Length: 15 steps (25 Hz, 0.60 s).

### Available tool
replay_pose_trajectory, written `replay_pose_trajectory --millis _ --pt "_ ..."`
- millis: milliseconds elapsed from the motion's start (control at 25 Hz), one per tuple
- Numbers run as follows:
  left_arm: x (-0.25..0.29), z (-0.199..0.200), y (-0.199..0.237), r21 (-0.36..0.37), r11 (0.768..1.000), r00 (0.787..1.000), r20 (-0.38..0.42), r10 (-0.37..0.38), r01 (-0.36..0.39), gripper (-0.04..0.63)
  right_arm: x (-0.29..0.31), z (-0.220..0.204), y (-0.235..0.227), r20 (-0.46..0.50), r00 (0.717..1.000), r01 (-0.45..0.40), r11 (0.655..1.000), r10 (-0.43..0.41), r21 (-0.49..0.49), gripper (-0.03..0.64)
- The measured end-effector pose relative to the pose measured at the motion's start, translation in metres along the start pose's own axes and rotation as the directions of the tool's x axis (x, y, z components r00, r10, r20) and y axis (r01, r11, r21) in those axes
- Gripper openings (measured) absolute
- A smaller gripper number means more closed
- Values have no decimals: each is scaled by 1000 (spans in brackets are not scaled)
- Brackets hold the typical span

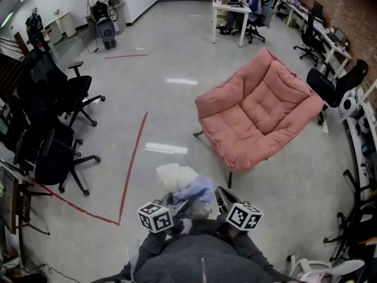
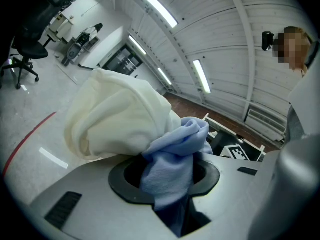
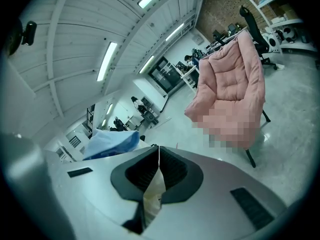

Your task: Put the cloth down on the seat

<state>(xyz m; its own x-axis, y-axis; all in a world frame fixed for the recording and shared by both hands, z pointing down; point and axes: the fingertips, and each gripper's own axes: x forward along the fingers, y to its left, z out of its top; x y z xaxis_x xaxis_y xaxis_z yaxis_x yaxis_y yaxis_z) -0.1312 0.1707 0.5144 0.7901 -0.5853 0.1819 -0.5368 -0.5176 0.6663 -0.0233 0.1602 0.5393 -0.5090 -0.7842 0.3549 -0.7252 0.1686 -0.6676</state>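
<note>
Head view: I have the cloth (image 1: 184,184) bunched in front of me, cream on one side and pale blue on the other. It is carried clear of the floor (image 1: 165,99) between my left tool (image 1: 175,206) and my right tool (image 1: 222,200). The seat (image 1: 259,114), a padded pink chair, stands ahead and to my right, well apart from the bundle, and nothing lies on its cushion. Black office chairs (image 1: 56,99) line the room at my left.

Left gripper view: my left tool (image 2: 170,184) has its jaws narrowed onto the pale blue part of the cloth (image 2: 175,154), which is pinched between them and spills down through the gap. The cream part billows up and to the left, hiding much of what lies ahead.

Right gripper view: my right tool (image 3: 155,184) has its jaws almost together, with a thin cream fold of the cloth (image 3: 153,196) caught between them. The seat (image 3: 235,69) rises ahead at the right, its cushion turned toward me.

I judge this to be the carrying step, with the putting down not yet begun. Next I need to bring both tools over the cushion, lower them until the bundle rests there, then open both. The right grip holds only a thin edge, so I should keep the pair level or it may slip.
</note>
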Motion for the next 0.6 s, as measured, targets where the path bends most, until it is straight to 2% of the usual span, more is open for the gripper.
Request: replay_pose_trajectory --millis 600 --pt "84 26 29 -13 1000 1000 -1 13 -13 133 40 65 -64 -10 1000 20 1000 -20 -11 11"
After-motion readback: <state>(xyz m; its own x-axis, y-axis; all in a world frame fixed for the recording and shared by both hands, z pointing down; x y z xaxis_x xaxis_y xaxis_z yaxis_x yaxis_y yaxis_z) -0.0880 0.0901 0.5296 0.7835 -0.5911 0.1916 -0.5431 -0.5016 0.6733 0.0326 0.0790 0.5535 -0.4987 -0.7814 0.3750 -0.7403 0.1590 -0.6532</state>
